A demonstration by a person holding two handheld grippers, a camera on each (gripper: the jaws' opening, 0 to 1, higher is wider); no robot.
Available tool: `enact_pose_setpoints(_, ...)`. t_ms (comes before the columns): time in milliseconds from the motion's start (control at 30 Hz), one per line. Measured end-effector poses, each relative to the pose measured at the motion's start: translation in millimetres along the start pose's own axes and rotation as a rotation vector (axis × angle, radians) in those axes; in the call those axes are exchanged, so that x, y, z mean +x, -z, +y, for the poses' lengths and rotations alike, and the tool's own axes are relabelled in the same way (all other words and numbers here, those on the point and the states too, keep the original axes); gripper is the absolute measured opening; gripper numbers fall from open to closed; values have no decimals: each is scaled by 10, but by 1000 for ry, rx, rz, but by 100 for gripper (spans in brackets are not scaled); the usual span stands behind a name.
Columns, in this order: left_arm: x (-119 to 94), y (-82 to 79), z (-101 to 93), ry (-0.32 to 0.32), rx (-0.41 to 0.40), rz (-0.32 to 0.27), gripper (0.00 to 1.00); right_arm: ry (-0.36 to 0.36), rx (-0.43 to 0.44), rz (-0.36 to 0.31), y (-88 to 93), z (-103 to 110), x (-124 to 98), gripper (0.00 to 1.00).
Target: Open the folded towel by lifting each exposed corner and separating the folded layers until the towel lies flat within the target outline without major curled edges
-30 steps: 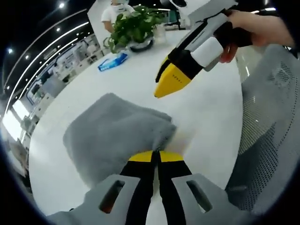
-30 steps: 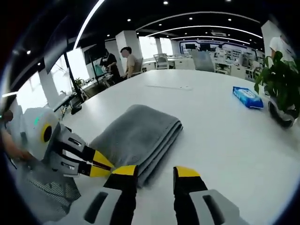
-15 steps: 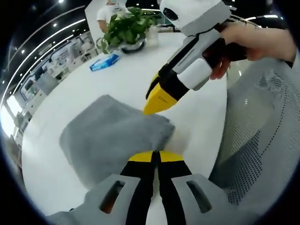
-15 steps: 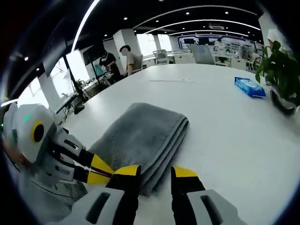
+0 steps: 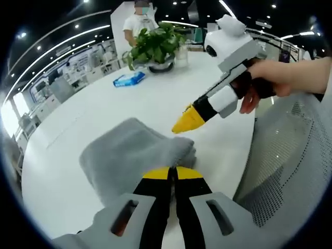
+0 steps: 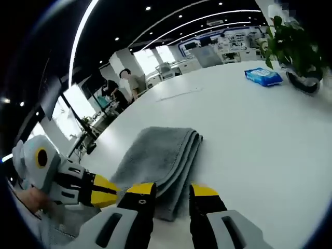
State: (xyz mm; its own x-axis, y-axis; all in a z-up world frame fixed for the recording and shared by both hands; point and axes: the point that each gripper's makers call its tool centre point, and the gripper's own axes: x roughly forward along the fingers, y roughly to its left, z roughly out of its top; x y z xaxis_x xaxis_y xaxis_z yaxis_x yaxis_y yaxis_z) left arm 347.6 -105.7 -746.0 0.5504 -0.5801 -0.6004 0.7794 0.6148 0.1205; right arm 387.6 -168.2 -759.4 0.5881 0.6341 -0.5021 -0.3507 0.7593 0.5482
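Your left gripper (image 5: 173, 173) has its fingers pressed together at the near edge of the folded towel (image 5: 132, 155), though whether they pinch cloth you cannot tell. Your right gripper (image 6: 173, 189) has its fingers spread just above the towel's near corner on the white table (image 6: 249, 135).

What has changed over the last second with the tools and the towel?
The right tool, which had closed in on the towel's near corner half a second ago, now hangs just off that corner with a gap between its jaws; nothing has been taken hold of. The left tool stays shut at the near edge. The towel is still folded in layers on the white table.
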Motion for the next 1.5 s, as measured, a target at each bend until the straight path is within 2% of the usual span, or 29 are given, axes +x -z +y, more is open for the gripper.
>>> enact_pose_setpoints(67, -17, -19, 25, -15, 27, -4, 1, -28, 101, -22, -24, 11, 32, 22)
enact_pose_setpoints(233, -56, -57, 41, -26, 59, -8, 1, -1, 129, -13, 22, -146, 184, 22)
enact_pose_setpoints(300, -61, -56, 41, -30, 79, -6, 1, -4, 168, -3, 64, -149, 255, 22)
enact_pose_setpoints(367, -57, -46, 29, -31, 108, -1, 1, -13, 165, 0, 78, -133, 313, 22)
enact_pose_setpoints(467, -18, 0, -18, -25, 205, 33, 1, -17, 182, 17, 119, -128, 382, 21)
enact_pose_setpoints(533, 16, 22, -62, -14, 238, 49, 1, -22, 204, 19, 129, -127, 418, 14)
enact_pose_setpoints(733, 62, 63, -110, 3, 246, 66, 1, -5, 170, 21, 122, -146, 439, 3)
enact_pose_setpoints(867, 64, 85, -78, 4, 205, 62, 2, 21, 41, 32, 100, -130, 442, 1)
enact_pose_setpoints(1000, -1, 42, -9, 14, 28, 20, 4, 68, -168, 41, 51, -60, 418, 0)
enact_pose_setpoints(1100, -94, -32, 137, 10, -124, -37, 6, 98, -324, 32, -22, 8, 406, 0)
enact_pose_setpoints(1133, -119, -35, 179, 8, -147, -41, 6, 110, -387, 32, -49, 36, 401, 0)
enact_pose_setpoints(1200, -169, -41, 292, -10, -160, -57, 9, 131, -502, 29, -91, 92, 394, 0)
enact_pose_setpoints(1233, -188, -43, 321, -12, -171, -59, 10, 135, -526, 29, -98, 107, 394, 0)
enact_pose_setpoints(1267, -210, -43, 364, -20, -183, -62, 10, 149, -626, 33, -116, 165, 392, 0)
enact_pose_setpoints(1367, -245, -67, 450, -35, -219, -80, 10, 166, -779, 35, -131, 270, 408, 0)
enact_pose_setpoints(1500, -279, -91, 543, -50, -249, -100, 16, 172, -849, 33, -125, 338, 426, 0)
